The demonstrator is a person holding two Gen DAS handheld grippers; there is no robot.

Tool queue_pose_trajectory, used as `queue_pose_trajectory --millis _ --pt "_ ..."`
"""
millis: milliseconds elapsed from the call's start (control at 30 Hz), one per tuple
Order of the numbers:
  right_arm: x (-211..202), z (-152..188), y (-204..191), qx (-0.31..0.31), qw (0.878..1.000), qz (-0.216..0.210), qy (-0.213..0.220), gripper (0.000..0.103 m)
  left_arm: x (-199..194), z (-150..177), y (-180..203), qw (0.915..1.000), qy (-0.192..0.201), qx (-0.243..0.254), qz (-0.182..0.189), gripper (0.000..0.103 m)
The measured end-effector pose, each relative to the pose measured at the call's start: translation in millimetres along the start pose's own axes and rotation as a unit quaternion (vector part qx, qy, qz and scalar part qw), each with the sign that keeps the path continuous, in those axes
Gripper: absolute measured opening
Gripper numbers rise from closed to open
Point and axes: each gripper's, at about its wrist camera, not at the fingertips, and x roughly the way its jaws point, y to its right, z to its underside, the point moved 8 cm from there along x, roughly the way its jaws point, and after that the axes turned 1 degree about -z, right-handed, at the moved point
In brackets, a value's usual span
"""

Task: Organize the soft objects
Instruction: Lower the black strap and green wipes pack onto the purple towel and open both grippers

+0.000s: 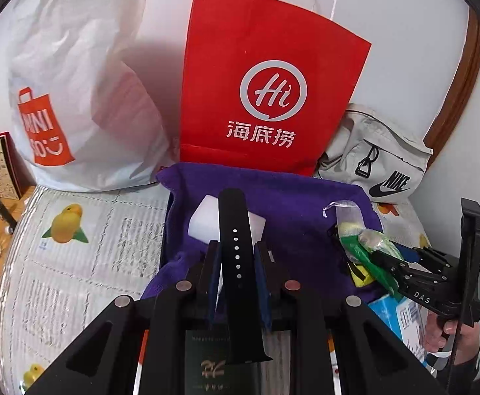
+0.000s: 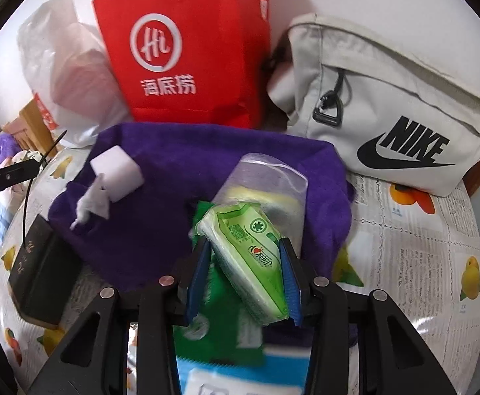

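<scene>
My left gripper [image 1: 236, 256] is shut on a black watch strap [image 1: 235, 247] and holds it upright above a purple cloth [image 1: 289, 197]. A white foam block [image 1: 203, 219] lies on the cloth behind the strap; it also shows in the right wrist view [image 2: 118, 174]. My right gripper [image 2: 244, 263] is shut on a green tissue pack [image 2: 249, 256] above the purple cloth [image 2: 147, 230]. A clear zip bag [image 2: 266, 184] with something yellow lies under the pack. The right gripper also shows in the left wrist view [image 1: 365, 247].
A red paper bag [image 1: 266, 82], a white Miniso plastic bag [image 1: 75, 98] and a beige Nike pouch [image 2: 388, 105] stand at the back by the wall. A dark box [image 2: 39, 276], green packets [image 2: 216, 309] and a blue-white pack [image 2: 223, 375] lie near me on the fruit-print tablecloth [image 1: 75, 263].
</scene>
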Motion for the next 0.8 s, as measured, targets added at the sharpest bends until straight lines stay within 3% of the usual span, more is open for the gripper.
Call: queue_pose_trajectory --millis 367,800 --pt "22 -12 2 -0.001 1.0 -0.011 -0.017 0.041 35 -10 4 0.9993 -0.026 -0.014 0.024 0.02" --pt "30 -32 -2 -0.016 1.0 -0.009 -0.007 0.041 66 -24 11 0.9988 -0.04 -0.011 0.027 0.02"
